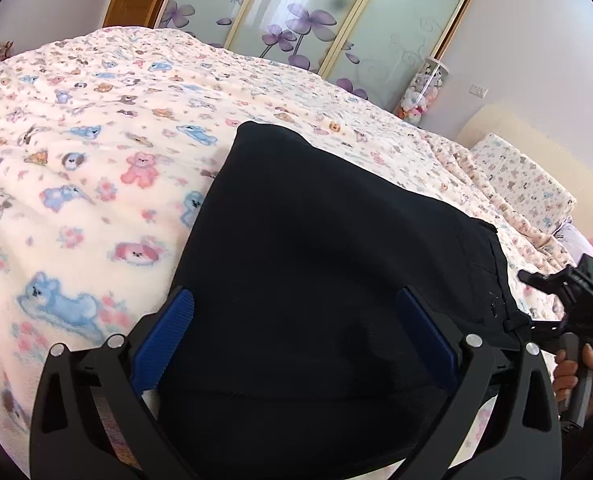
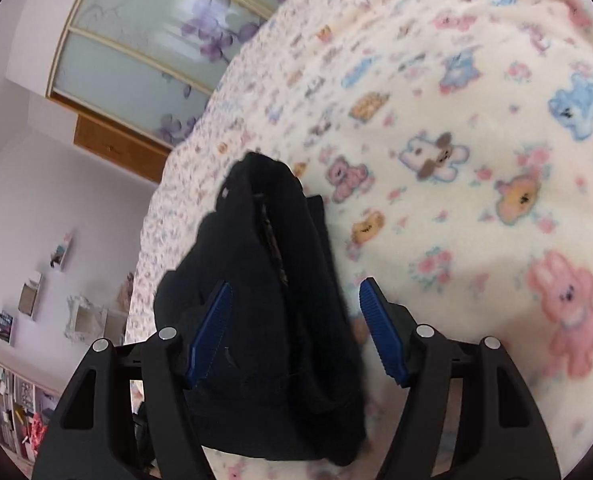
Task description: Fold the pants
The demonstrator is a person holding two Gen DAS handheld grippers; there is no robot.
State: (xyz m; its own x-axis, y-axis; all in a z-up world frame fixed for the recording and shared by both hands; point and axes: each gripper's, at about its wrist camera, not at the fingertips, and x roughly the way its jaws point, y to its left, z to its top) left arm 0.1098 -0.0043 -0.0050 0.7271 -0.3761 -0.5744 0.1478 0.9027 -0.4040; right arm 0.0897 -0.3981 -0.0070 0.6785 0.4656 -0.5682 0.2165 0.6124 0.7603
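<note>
Black pants lie folded on a bed blanket printed with cartoon animals. In the left wrist view my left gripper is open, its blue pads spread wide to either side of the near part of the pants. My right gripper shows at the right edge of that view, held in a hand at the pants' waistband end. In the right wrist view my right gripper is open, its blue pads astride the bunched end of the pants.
The bed blanket fills most of both views. A wardrobe with frosted flowered doors stands beyond the bed. A pillow lies at the right. Wall shelves are at the left in the right wrist view.
</note>
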